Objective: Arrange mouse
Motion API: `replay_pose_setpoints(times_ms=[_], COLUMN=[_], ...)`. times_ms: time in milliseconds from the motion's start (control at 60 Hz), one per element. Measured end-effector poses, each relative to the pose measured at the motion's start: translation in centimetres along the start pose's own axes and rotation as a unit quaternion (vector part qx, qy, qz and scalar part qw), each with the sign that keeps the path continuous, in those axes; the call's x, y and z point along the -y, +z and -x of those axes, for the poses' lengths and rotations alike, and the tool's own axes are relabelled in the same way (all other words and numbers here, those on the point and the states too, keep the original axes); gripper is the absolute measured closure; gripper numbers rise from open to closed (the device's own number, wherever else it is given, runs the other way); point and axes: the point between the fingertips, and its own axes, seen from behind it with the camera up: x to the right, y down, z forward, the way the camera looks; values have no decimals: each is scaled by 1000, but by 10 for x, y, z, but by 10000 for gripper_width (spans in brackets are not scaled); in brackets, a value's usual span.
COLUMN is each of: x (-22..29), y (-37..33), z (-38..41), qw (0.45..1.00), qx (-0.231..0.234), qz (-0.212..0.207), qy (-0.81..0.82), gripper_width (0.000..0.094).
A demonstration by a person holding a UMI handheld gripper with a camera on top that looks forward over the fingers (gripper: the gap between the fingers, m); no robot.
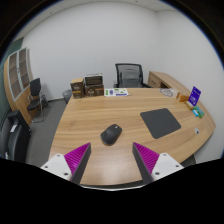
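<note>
A dark grey mouse [111, 131] lies on the wooden table [95, 110], just ahead of my fingers and a little left of the midline between them. A dark grey mouse mat [160, 122] lies on the table to the right of the mouse, apart from it. My gripper [111, 157] is open and empty, hovering above the table's near edge, with its magenta pads [151, 157] spread wide on either side.
A black office chair [127, 75] stands beyond the table's far side. Small boxes [92, 86] and papers sit at the far edge. A purple item [193, 97] stands at the far right. Another chair [35, 97] and shelves stand at the left wall.
</note>
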Motion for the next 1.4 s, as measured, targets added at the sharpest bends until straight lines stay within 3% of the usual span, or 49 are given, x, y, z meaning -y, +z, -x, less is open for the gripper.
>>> replay_pose_setpoints(times_ms=[583, 1133, 1300, 1400], x=[-30, -13, -5, -2], y=[174, 248, 258, 257], z=[-10, 13, 19, 24], qw=[999, 997, 997, 996], qx=[27, 50, 62, 79], qz=[36, 48, 43, 41], qy=[-12, -20, -26, -11], gripper_width=[68, 71, 143, 292])
